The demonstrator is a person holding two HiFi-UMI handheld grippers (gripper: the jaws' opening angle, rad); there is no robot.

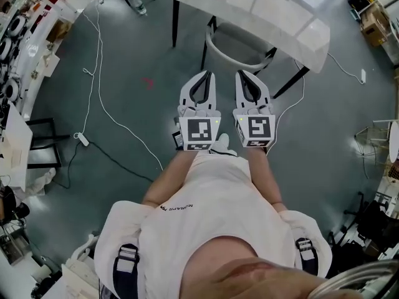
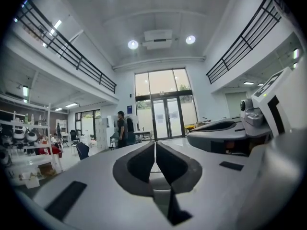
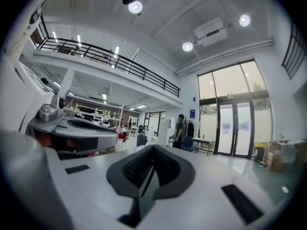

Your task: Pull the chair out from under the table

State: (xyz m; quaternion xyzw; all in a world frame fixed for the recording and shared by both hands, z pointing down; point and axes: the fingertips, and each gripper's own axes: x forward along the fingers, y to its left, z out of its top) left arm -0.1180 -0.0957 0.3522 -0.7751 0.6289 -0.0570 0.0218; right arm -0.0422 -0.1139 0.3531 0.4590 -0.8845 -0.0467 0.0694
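Only the head view shows the grey curved-back chair [image 1: 227, 59]: it sits tucked under the white rectangular table [image 1: 268, 11], just ahead of the left gripper [image 1: 203, 73] and right gripper [image 1: 248, 73], touching neither.

In the left gripper view, the left gripper's [image 2: 155, 150] jaws are pressed together, empty, facing tall glass doors [image 2: 165, 116].

In the right gripper view, the right gripper's [image 3: 152, 159] jaws are likewise closed on nothing.

My head camera looks steeply down from above the person's chest onto the left gripper [image 1: 204, 75], right gripper [image 1: 244, 75], table [image 1: 280, 11] and chair [image 1: 225, 55] ahead. Each gripper camera sits close behind its own jaws, facing level across the hall. Both share the glass doors [image 2: 165, 116], and each catches the other gripper at its edge.
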